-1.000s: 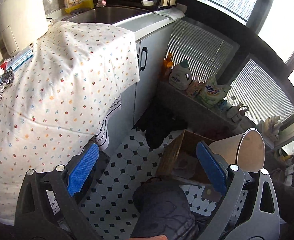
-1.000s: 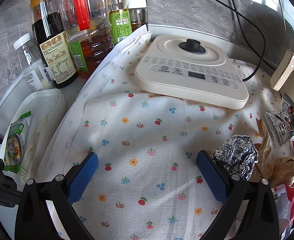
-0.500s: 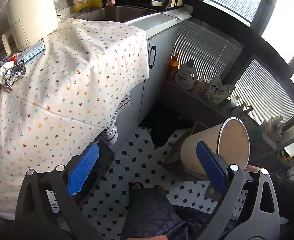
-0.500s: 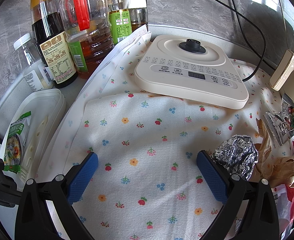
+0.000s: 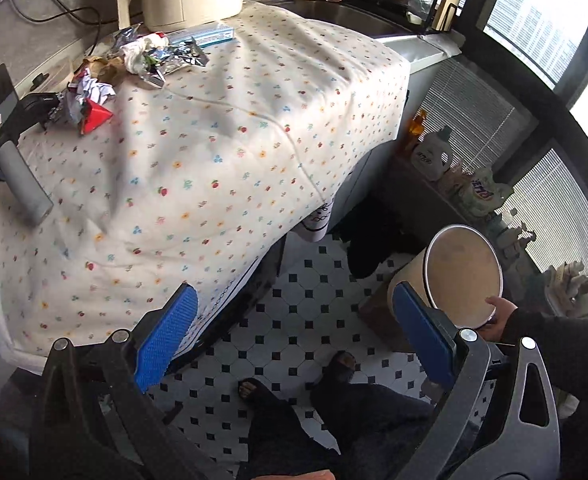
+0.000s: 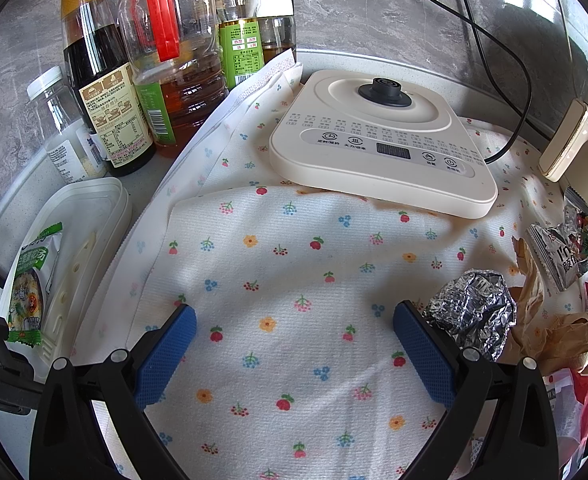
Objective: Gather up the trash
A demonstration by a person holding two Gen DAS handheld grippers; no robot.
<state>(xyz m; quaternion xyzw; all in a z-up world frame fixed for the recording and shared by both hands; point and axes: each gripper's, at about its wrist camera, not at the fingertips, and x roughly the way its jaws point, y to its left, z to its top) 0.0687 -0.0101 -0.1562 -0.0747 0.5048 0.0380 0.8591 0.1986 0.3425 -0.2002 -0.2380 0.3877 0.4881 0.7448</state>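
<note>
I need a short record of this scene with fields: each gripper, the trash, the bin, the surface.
left gripper: open, empty, above the floor beside the counter
right gripper: open, empty, over the floral cloth
trash: foil ball just right of the right jaws; wrappers and brown paper piled nearby
bin: tilted, a hand on its rim

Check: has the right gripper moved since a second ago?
No. The right gripper hangs open over the floral cloth; the foil ball and cooker base sit unchanged in view.
</note>
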